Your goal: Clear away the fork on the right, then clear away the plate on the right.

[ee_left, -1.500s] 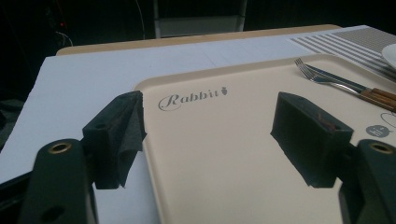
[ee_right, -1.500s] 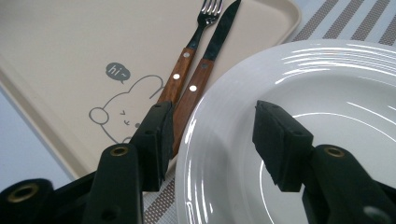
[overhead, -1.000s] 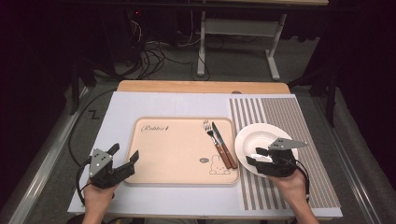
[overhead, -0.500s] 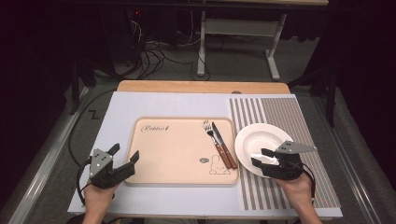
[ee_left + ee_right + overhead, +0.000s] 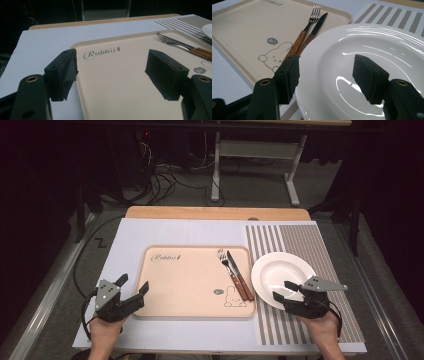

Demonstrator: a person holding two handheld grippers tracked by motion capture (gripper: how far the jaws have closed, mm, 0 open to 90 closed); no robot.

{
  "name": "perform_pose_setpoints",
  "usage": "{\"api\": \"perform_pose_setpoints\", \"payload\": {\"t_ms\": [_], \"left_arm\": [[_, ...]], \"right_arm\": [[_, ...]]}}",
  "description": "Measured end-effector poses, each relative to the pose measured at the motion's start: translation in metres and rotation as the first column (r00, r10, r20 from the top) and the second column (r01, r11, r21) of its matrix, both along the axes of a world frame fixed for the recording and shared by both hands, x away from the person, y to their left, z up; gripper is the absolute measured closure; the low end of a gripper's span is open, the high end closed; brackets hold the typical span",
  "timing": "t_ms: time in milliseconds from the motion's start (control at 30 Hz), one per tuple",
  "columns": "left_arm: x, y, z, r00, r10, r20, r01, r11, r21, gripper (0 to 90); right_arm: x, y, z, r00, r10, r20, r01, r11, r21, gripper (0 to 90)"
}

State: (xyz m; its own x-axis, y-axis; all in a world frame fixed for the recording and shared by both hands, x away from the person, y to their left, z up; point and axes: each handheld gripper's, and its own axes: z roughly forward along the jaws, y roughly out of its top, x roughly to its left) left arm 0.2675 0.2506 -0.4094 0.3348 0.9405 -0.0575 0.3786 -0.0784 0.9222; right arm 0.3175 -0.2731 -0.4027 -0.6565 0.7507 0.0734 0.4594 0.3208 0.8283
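the tabletop [image 5: 150,232] is covered by a pale sheet, with a strip of bare wood showing along its far edge. on its right side lies a grey-and-white striped mat [image 5: 305,240], running from the far edge to the near edge.

in the middle sits a beige tray [image 5: 190,280] printed with the word "rabbit" near its far left corner and a small rabbit drawing near its right front corner. its right rim lies just beside the striped mat.

a white plate [image 5: 277,272] rests on the striped mat, just to the right of the tray, its left rim close to the tray's edge; in the right gripper view that rim covers the ends of the cutlery handles.

the right tongs [image 5: 289,292] are at the plate's near rim. their jaws have just been opening and now stand apart; in the right gripper view one jaw is at the outer side of the rim and the other over the plate's bowl, so the rim lies between them but the pads do not press on it.

the left tongs [image 5: 132,287] are at the tray's near left corner, released, jaws wide; in the left gripper view the tray's left rim runs between them, with nothing gripped.

on the right part of the tray lie a fork [image 5: 231,272] and a knife [image 5: 241,277] with brown wooden handles, side by side and touching, heads pointing away from the person.
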Motion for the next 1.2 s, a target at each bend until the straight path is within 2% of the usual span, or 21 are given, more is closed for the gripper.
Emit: {"api": "perform_pose_setpoints", "payload": {"t_ms": [300,800,1000,1200], "left_arm": [[0.001,0.001,-0.001,1.0000,-0.003,-0.008,0.003,0.9999,-0.014,25.9],[0.001,-0.001,-0.002,0.9999,-0.008,-0.010,0.008,1.0000,-0.005,26.0],[-0.002,0.001,-0.001,1.0000,0.000,-0.003,0.000,1.0000,-0.003,25.9],[-0.002,0.002,-0.001,1.0000,0.007,-0.003,-0.007,0.9999,-0.007,25.9]], "right_arm": [[-0.004,-0.009,-0.003,0.9995,-0.028,0.013,0.028,0.9992,0.030,38.0],[-0.011,-0.022,-0.007,0.9969,-0.072,0.033,0.070,0.9962,0.051,35.2],[-0.014,-0.033,-0.009,0.9945,-0.101,0.029,0.098,0.9918,0.082,34.5],[-0.012,-0.037,-0.012,0.9937,-0.109,0.027,0.106,0.9909,0.083,33.4]]}}
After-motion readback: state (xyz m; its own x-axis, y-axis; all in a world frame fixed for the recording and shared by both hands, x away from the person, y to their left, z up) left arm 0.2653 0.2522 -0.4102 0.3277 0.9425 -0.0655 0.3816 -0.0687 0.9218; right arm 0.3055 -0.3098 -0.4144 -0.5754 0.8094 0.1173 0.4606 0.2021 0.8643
